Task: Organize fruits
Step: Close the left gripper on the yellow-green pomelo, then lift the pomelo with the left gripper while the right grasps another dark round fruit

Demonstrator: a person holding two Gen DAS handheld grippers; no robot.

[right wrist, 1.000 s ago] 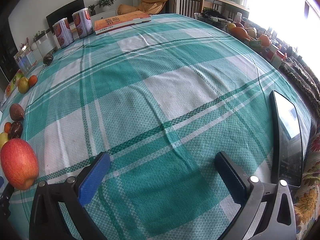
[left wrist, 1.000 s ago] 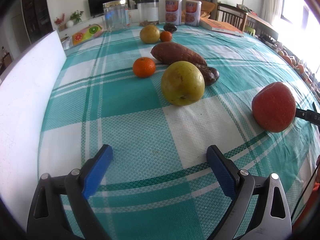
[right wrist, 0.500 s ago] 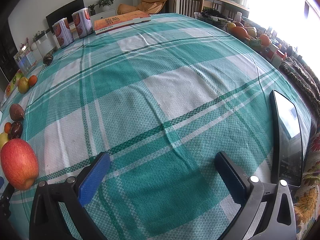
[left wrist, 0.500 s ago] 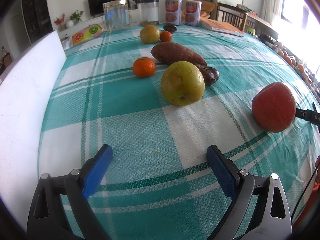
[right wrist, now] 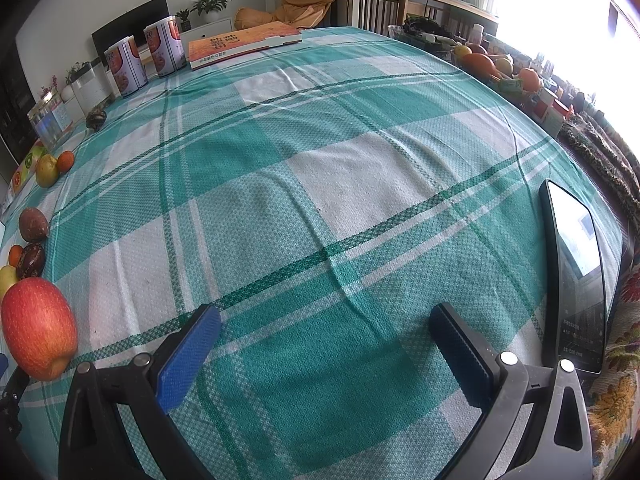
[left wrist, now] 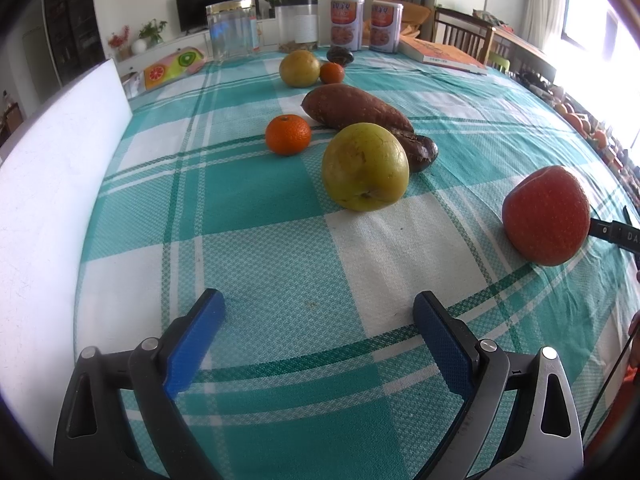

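In the left wrist view a green-yellow apple [left wrist: 365, 167] lies ahead of my open, empty left gripper [left wrist: 320, 310]. Behind it lie a sweet potato [left wrist: 356, 106], a dark passion fruit [left wrist: 420, 149] and a tangerine [left wrist: 288, 134]. Further back are a second yellow-green fruit [left wrist: 299, 68], a small tangerine [left wrist: 331, 73] and a dark fruit [left wrist: 340, 55]. A red apple [left wrist: 546, 215] sits at the right; it also shows in the right wrist view [right wrist: 39, 327] at the far left. My right gripper [right wrist: 326, 328] is open and empty over bare tablecloth.
A white board [left wrist: 48, 184] runs along the table's left edge. Two cans [left wrist: 347, 23], a clear jar [left wrist: 233, 27] and a book [left wrist: 444, 56] stand at the far end. A black tablet [right wrist: 576, 268] lies at the right. A fruit basket [right wrist: 492, 66] sits beyond the table.
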